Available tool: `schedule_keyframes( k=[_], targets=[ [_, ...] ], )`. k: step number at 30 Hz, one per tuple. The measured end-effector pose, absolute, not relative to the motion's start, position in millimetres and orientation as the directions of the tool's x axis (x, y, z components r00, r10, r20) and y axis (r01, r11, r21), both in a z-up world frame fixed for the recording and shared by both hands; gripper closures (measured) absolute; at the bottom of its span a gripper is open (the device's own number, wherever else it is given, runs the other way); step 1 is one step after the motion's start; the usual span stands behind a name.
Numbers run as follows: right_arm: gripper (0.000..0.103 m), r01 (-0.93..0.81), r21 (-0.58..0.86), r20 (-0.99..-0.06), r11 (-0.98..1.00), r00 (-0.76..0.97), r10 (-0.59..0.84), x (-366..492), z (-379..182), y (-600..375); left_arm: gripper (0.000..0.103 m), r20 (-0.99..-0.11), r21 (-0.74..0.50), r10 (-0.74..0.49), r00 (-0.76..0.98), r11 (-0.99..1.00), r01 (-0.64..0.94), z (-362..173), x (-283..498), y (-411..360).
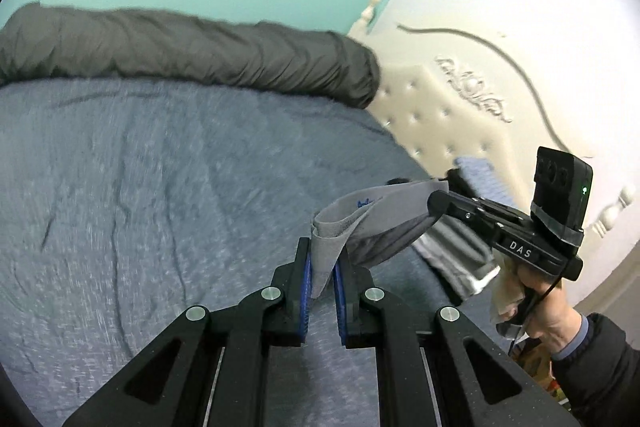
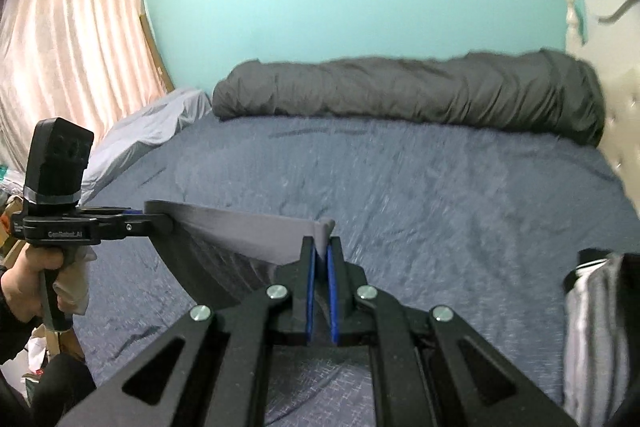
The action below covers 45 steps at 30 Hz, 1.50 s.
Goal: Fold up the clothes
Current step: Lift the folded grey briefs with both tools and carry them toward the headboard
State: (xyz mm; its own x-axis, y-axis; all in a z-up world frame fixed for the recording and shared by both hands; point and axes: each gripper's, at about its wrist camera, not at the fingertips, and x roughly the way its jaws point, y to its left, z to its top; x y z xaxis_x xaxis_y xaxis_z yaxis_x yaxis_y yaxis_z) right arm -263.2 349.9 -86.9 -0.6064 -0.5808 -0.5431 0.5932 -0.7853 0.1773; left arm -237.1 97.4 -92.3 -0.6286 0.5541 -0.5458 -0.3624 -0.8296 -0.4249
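Note:
A grey garment (image 1: 344, 221) with a lighter band and a small blue mark hangs stretched in the air above the bed. My left gripper (image 1: 322, 261) is shut on one end of it, cloth pinched between its blue pads. My right gripper (image 1: 438, 203), held by a hand in a dark sleeve, is shut on the other end. In the right wrist view the same garment (image 2: 248, 231) spans tautly from my right gripper (image 2: 320, 253) to my left gripper (image 2: 160, 223), and its lower part sags in a dark fold toward the sheet.
The bed has a blue-grey sheet (image 2: 440, 195) with a rolled dark grey duvet (image 2: 400, 91) along the far edge. A cream tufted headboard (image 1: 440, 107) stands at the right. Other grey clothes (image 2: 588, 327) lie by the right edge. A curtain (image 2: 72, 39) hangs at the left.

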Motion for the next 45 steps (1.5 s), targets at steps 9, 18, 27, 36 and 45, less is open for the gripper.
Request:
schedule_keyframes(
  k=[9,18,27,36,45],
  targets=[
    [0.098,0.596,0.064,-0.463,-0.801,-0.693,-0.553,-203.3,-10.5,374.5,0.092,-0.491,-0.369,0.563,-0.665,-0.826,-0.427,-16.6,-188.6,127.1],
    [0.098,0.578,0.022,-0.422,-0.816,-0.734,-0.532,-157.5,27.7,406.6,0.092,-0.466,-0.318,0.578,-0.67,-0.816,-0.483,28.7,-149.2,163.8],
    [0.098,0.524,0.0,-0.379,-0.852,-0.788,-0.485,-117.7,67.7,458.5,0.092,-0.429,-0.273,0.617,-0.659,-0.784,-0.557,74.5,-120.6,215.6],
    [0.098,0.441,0.02,-0.359,-0.897,-0.835,-0.418,-89.8,98.6,527.1,0.092,-0.413,-0.287,0.69,-0.594,-0.718,-0.634,104.9,-110.4,282.9],
    [0.098,0.348,0.005,-0.364,-0.938,-0.873,-0.326,-61.6,108.5,586.5,0.092,-0.426,-0.277,0.74,-0.521,-0.655,-0.703,113.9,-101.3,362.1]
  ],
)
